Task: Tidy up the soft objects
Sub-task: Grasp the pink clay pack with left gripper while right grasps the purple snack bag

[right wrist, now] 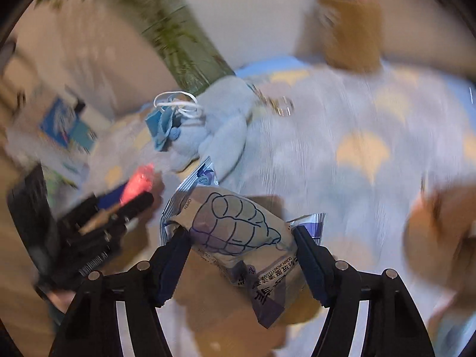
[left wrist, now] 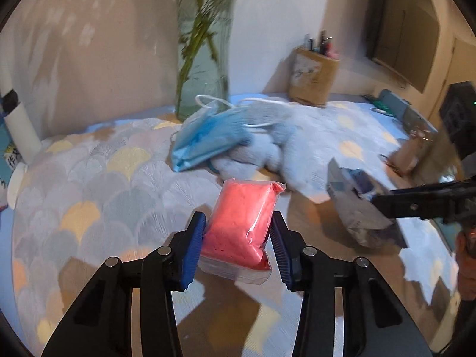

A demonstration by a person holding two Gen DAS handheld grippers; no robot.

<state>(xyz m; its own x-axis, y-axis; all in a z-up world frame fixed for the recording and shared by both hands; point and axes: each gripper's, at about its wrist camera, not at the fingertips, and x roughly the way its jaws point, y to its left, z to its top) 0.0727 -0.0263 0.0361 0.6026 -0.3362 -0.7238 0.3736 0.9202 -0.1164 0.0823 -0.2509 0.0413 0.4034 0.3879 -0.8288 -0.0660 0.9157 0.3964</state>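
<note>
I have my left gripper (left wrist: 238,232) closed partway around a pink packet (left wrist: 242,223), both blue pads pressed to its long sides, so the soft filling sits squeezed between them and its far end pokes out ahead of the fingertips. I take it by the flanks because the plastic wrap is slippery and the bulk would sag from one end. My right gripper (right wrist: 241,238) is about half open and clamps a grey wipes pouch (right wrist: 238,232) across its middle, the pouch lying slantwise between the fingers with its printed end towards me; I judge that hold firm, though blur leaves the left pad's contact unclear. Ahead of both grippers, well beyond the fingertips, a blue mask (left wrist: 208,139) lies draped on a pale plush toy (left wrist: 267,148) on the patterned cloth (left wrist: 104,163), just in front of a glass vase (left wrist: 202,59). A cardboard box (left wrist: 314,80) stands farther back and to the right. I judge that pile is where soft things are being gathered, so both packets seem bound for it, not yet set down.
</note>
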